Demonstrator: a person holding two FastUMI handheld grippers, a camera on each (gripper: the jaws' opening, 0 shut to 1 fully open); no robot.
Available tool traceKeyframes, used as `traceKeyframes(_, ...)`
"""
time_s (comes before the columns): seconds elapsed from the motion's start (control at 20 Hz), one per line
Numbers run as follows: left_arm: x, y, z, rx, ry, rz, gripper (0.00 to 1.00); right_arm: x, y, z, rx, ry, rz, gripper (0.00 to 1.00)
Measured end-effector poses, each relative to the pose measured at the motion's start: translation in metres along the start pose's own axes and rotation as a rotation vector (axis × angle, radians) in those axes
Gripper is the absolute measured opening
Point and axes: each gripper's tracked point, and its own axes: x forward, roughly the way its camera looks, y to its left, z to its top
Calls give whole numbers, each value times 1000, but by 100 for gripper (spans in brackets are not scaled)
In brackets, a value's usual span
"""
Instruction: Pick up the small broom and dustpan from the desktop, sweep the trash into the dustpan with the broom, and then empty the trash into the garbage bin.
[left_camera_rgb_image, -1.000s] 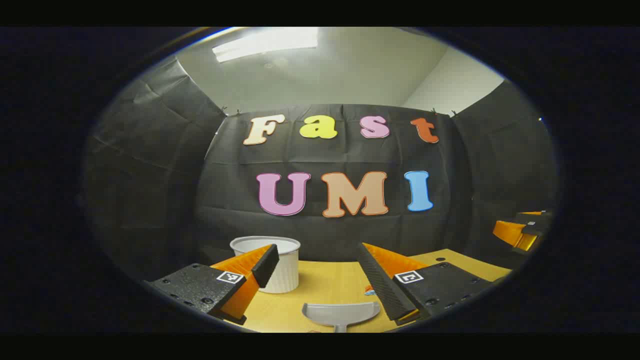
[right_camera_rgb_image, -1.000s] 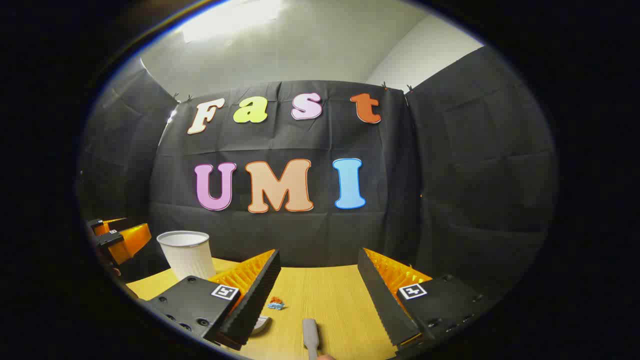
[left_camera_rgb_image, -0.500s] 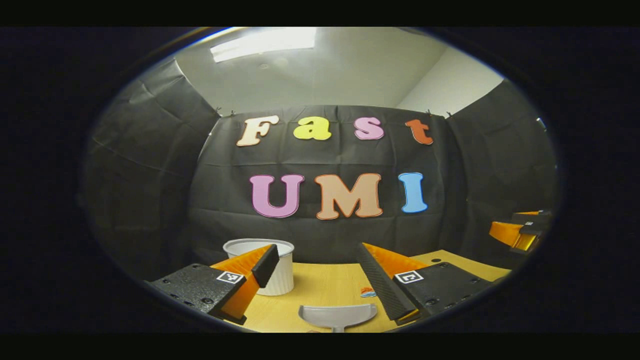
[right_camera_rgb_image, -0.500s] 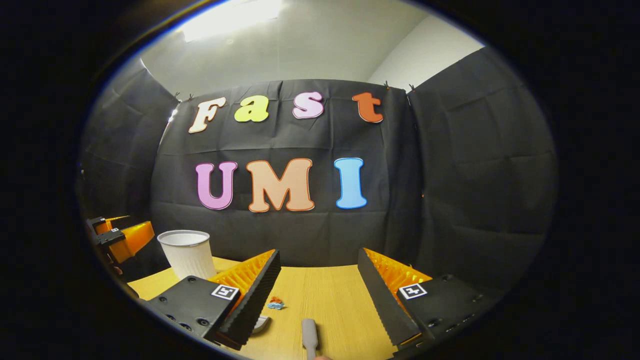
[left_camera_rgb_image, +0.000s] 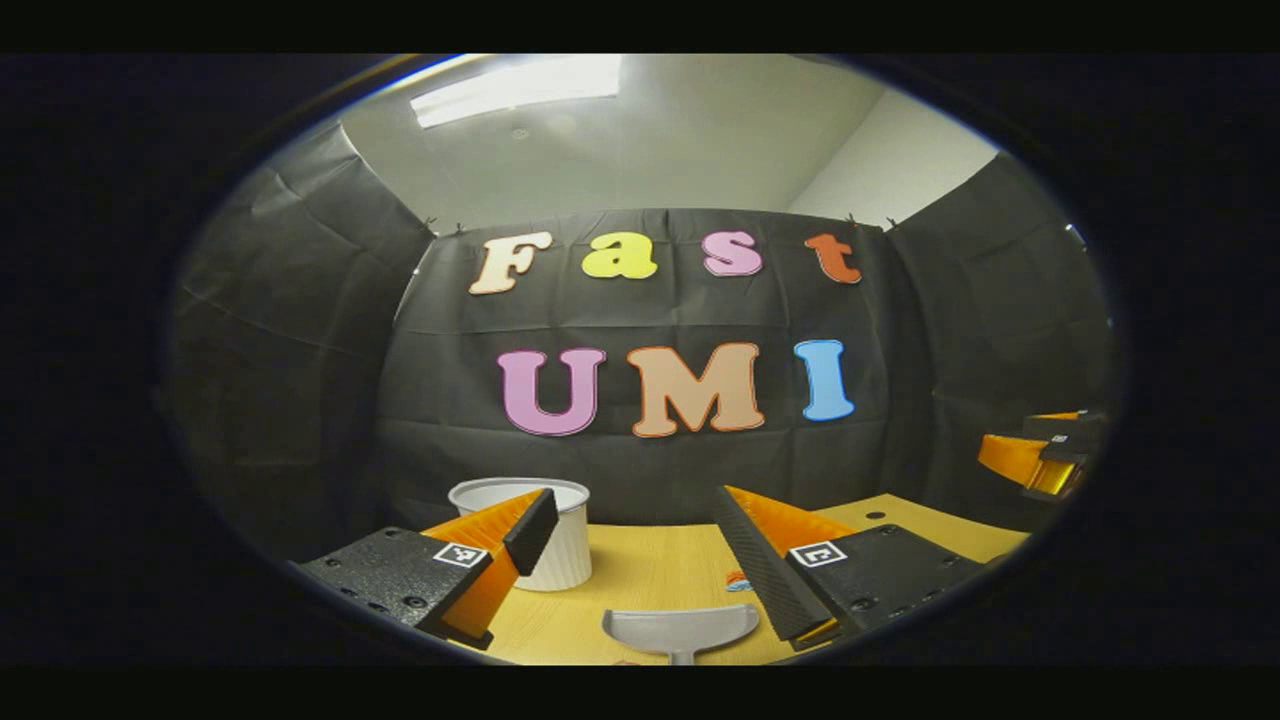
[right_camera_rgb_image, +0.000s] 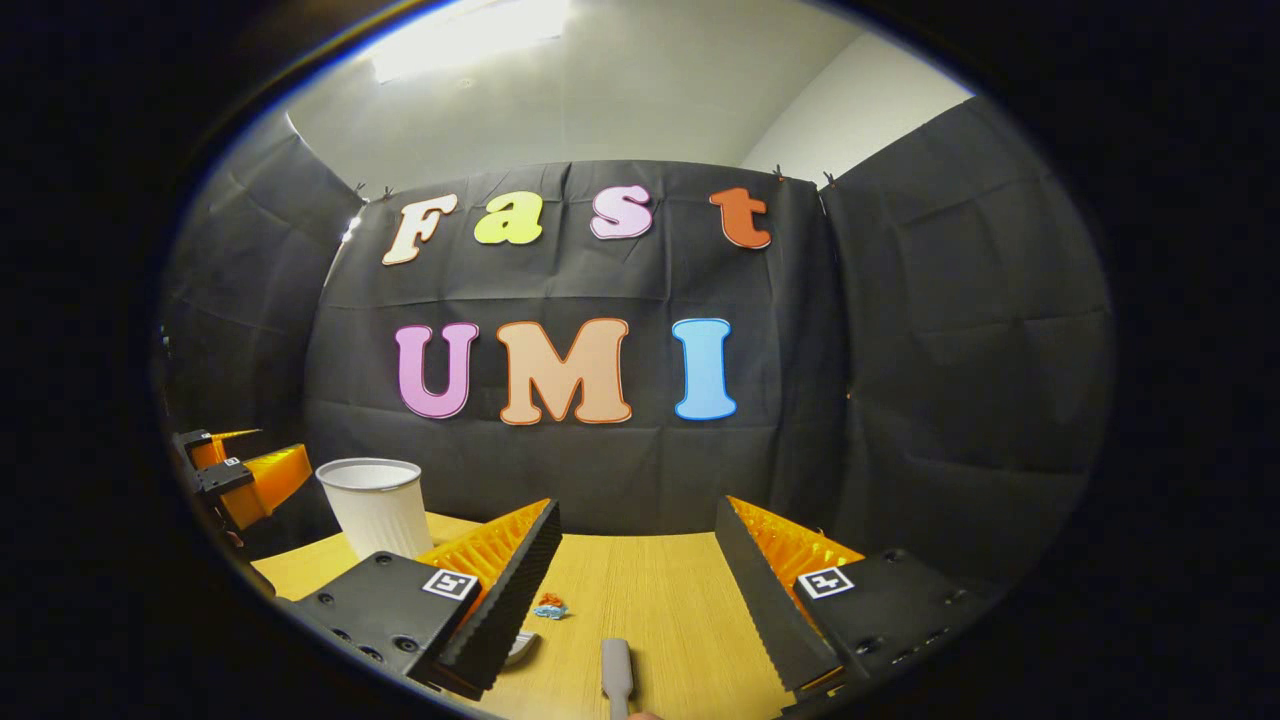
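on the wooden table (right_camera_rgb_image: 660, 600), a white ribbed bin (left_camera_rgb_image: 560, 545) stands far left, and a small scrap of orange and blue trash (right_camera_rgb_image: 549, 606) lies near the middle. nothing blocks the grey dustpan (left_camera_rgb_image: 680, 630), which lies flat just ahead of the left gripper (left_camera_rgb_image: 640, 540), mouth facing away, handle toward the camera. a grey handle (right_camera_rgb_image: 617, 672), probably the broom's, runs near to far before the right gripper (right_camera_rgb_image: 637, 560). both jaws stand wide, holding nothing.

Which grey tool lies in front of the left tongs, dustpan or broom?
The dustpan: its wide scoop lies on the desk just ahead of the open left tongs. The broom, a narrow grey handle, lies before the open right tongs.
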Motion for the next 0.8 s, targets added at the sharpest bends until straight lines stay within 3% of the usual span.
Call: traceKeyframes(0.8, -1, -7, -8, 11, 28, -11, 94, 5, 1, -4, -7, 28, 20, 100)
